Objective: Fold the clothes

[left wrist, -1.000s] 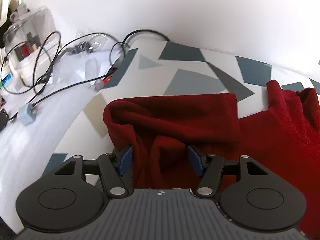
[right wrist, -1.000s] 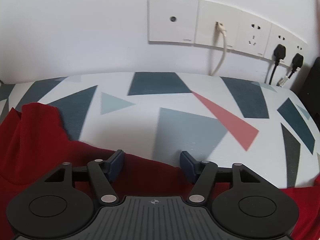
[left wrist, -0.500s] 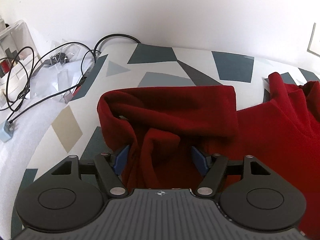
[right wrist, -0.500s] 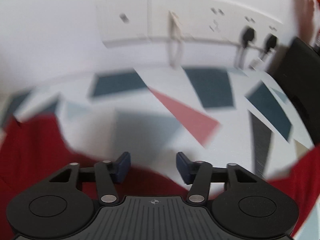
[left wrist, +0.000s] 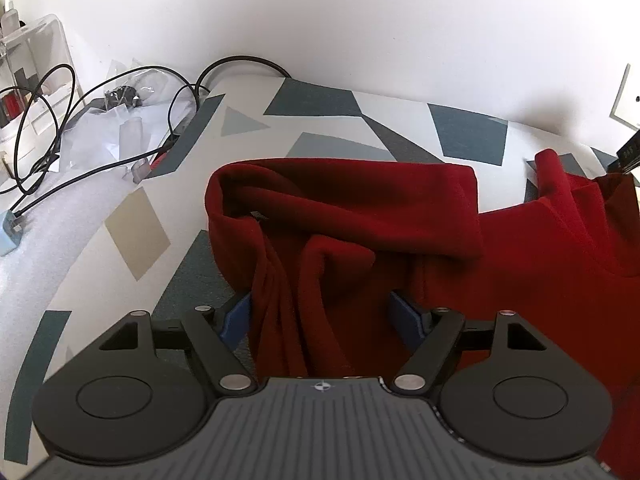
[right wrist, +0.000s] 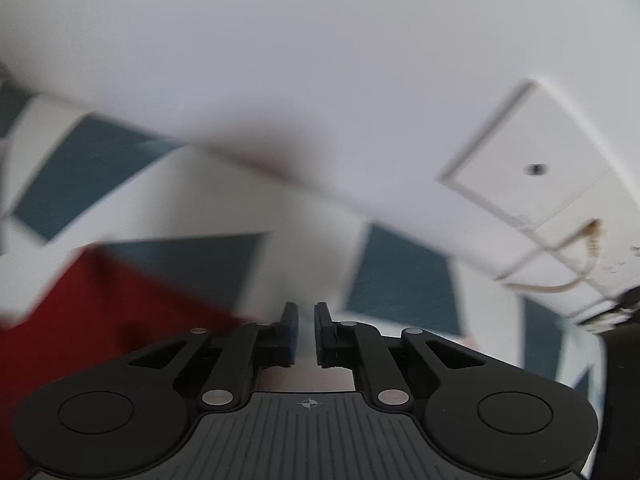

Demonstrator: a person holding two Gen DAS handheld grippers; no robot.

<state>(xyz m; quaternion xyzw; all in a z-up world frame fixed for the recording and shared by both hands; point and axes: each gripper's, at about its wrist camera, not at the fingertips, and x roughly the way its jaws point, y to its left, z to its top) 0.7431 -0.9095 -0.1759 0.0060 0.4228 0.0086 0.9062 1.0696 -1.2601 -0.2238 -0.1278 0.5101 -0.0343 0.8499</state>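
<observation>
In the left wrist view little has shifted since the earlier frame, but the left gripper has been opening its jaws further; they are now standing apart on either side of a bunched fold of the red garment, without pressing it. The garment is lying across the middle and right of the patterned table, with black cables at upper left. In the right wrist view, now blurred and tilted, the right gripper is showing jaws drawn together on nothing, the garment sitting at lower left.

left gripper: black linkage, silver pivots | fingers: blue pads
</observation>
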